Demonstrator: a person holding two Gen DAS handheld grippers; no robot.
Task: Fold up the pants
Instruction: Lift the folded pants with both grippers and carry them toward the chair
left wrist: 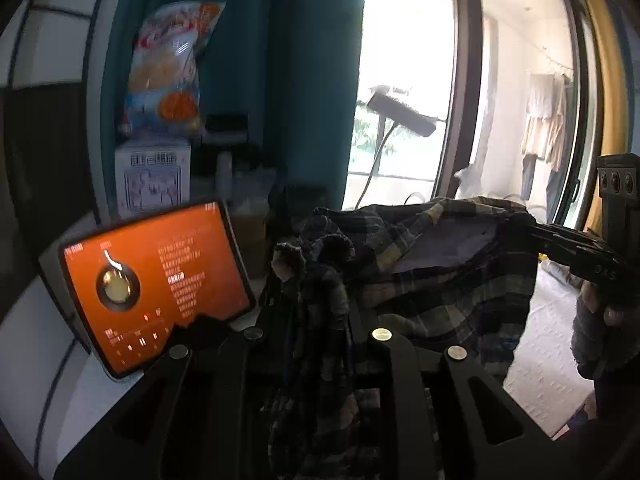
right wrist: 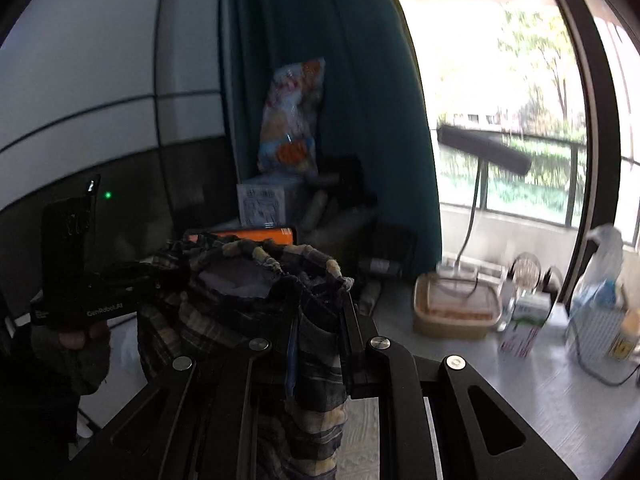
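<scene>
Both grippers, left [left wrist: 316, 280] and right [right wrist: 320, 300], clamp the pants [left wrist: 432, 264] aloft (waistband, probably); no fold yet, all folding left.

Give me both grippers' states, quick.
Left gripper: closed on the pants, at the waistband.
Right gripper: closed on the pants, at the waistband's other end.

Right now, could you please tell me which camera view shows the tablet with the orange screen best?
The left wrist view: the tablet faces the camera, nearly its whole orange screen visible. The right wrist view shows only a thin orange strip above the plaid pants.
</scene>
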